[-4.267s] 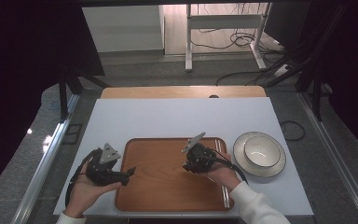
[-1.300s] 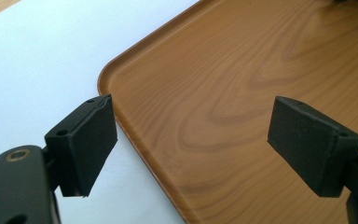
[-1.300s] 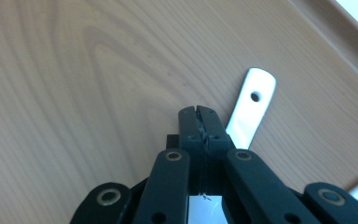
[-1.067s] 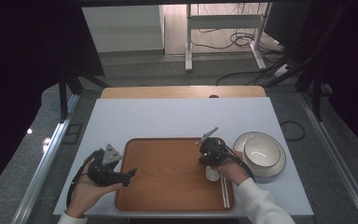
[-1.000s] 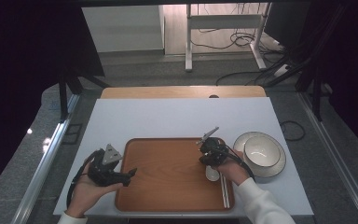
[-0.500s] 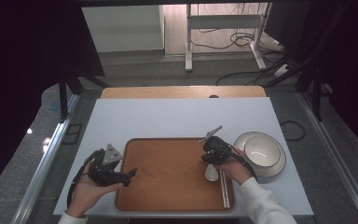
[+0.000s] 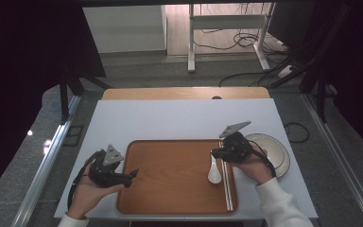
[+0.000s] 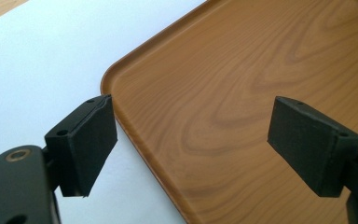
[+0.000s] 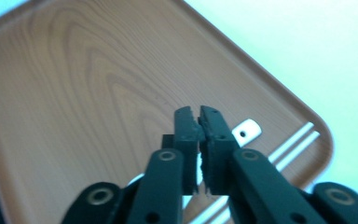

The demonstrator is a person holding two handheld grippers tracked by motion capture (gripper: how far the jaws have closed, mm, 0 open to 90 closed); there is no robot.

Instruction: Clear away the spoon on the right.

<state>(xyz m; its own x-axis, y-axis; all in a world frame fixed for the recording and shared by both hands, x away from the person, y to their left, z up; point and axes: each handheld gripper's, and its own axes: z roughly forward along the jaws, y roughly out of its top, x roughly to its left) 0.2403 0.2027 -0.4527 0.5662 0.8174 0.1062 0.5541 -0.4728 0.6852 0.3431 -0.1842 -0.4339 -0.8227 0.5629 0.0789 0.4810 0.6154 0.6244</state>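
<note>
Two grippers: one in each hand, both over or beside the tray [image 7: 170,175].
Left gripper [image 7: 133,173]: held low at the tray's 9 o'clock edge, palm under it, tips pointing toward 3 o'clock across the wood; forearm enters from 6 o'clock.
Left jaws: wide apart in the left gripper view, one pad [image 8: 86,142] over the tray rim, nothing between them.
Right gripper [image 7: 213,153]: raised over the tray's 3 o'clock side, wrist bent, tips pointing toward 9 o'clock.
Right jaws: have just been opening a little; a narrow slit between the pads, nothing held.
Spoon [image 7: 214,171]: white, lying on the tray just below the right gripper's tips, free of them.
Chopsticks [image 7: 226,182]: beside the spoon, along the tray's 3 o'clock rim.
Plate [image 7: 276,153]: off the tray at 3 o'clock.
Writing: none readable.
</note>
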